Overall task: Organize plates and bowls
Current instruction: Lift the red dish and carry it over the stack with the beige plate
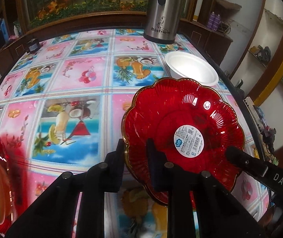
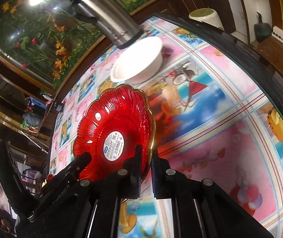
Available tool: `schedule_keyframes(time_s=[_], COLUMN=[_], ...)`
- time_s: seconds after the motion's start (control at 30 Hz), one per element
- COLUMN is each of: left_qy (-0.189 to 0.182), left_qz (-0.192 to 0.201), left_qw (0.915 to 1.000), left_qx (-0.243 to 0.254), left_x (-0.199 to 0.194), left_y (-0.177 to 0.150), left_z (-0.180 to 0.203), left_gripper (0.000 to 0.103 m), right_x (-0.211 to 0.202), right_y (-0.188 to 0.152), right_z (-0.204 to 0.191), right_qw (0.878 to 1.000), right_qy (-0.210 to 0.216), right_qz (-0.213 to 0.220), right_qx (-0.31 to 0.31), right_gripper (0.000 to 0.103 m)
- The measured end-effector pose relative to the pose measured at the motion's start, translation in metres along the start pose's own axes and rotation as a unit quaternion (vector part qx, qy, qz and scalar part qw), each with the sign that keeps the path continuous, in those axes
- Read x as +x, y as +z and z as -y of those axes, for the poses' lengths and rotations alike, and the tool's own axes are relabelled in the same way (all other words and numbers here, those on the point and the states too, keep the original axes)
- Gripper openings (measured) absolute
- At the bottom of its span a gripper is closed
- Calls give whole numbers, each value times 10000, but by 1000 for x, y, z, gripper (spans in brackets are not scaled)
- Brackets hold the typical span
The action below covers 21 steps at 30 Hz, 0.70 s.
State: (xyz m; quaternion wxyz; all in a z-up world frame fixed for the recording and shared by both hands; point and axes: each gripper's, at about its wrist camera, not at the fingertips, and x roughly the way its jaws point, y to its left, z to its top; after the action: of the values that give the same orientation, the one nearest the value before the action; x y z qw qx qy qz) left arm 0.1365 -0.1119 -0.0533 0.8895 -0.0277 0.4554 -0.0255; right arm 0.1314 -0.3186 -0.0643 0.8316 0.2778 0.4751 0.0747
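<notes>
Currently the scalloped red glass plate (image 1: 183, 130) is held tilted above the worktop (image 1: 71, 83), its gilt rim pinched between both the left gripper (image 1: 136, 158) fingers and the right gripper (image 2: 146, 162) fingers, near a white foam bowl (image 1: 192, 67).

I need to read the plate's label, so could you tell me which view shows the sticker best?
The left wrist view: the sticker faces the camera, large, on the red plate. The right wrist view shows it smaller and slanted, near the right gripper.
</notes>
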Motion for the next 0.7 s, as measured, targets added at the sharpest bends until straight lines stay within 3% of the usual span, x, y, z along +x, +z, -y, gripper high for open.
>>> schedule_keyframes(time_s=[0.7], left_qy=[140], left_qz=[600], left_qw=[9962], left_qx=[-618], left_x=[-79], left_y=[-24], left_z=[-85], left_gripper=[17], right_x=[-28], right_y=[-45], right_z=[-95], right_qw=[9954], right_qy=[390], right_qz=[156], right_qx=[-863], right_gripper=[8])
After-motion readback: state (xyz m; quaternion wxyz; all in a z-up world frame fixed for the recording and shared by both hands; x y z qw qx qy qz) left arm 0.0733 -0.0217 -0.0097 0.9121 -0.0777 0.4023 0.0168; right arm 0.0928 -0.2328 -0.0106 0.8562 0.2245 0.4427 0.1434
